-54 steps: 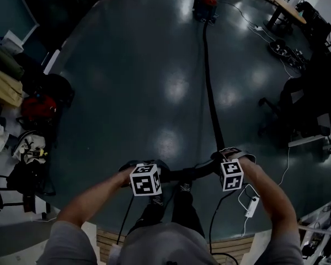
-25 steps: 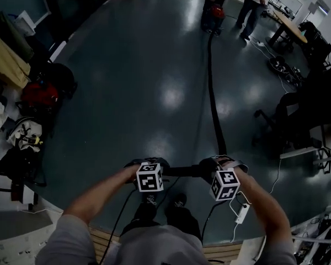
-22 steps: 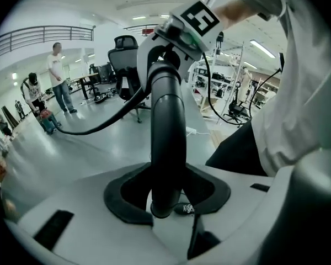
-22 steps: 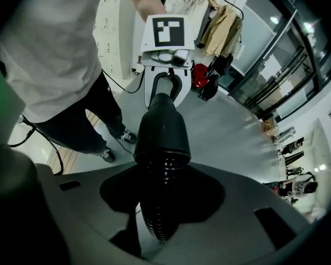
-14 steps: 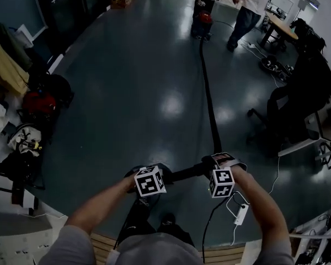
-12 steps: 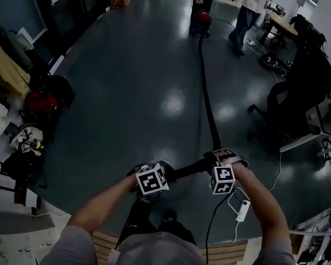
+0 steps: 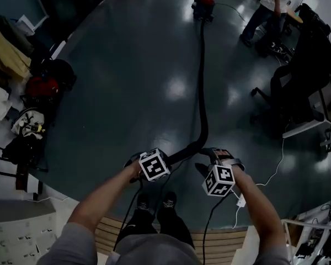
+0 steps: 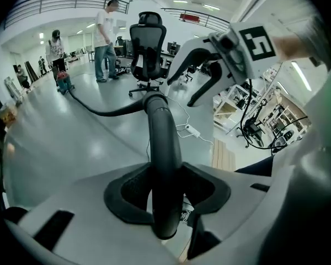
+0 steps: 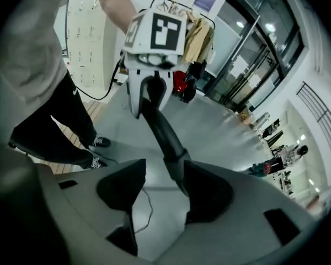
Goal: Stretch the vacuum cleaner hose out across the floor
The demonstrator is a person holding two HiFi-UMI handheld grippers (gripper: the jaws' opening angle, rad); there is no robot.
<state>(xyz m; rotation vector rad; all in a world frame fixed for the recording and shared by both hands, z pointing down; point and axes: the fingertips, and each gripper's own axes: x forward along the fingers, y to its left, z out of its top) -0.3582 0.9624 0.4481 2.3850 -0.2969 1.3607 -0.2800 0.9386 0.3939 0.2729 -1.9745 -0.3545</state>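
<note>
Left gripper view, hose (image 8: 160, 131) between tongs (image 8: 166, 189), seemingly clamped

Hose (image 9: 165, 137) between parted jaws

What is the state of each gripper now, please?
Left gripper: jaws just closed, gripping the vacuum hose.
Right gripper: jaws just opening, now open; the hose lies between them, unclamped.

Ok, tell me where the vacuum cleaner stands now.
Head view, top centre: the vacuum cleaner stands at the far end of the hose, left of the standing person.
</note>
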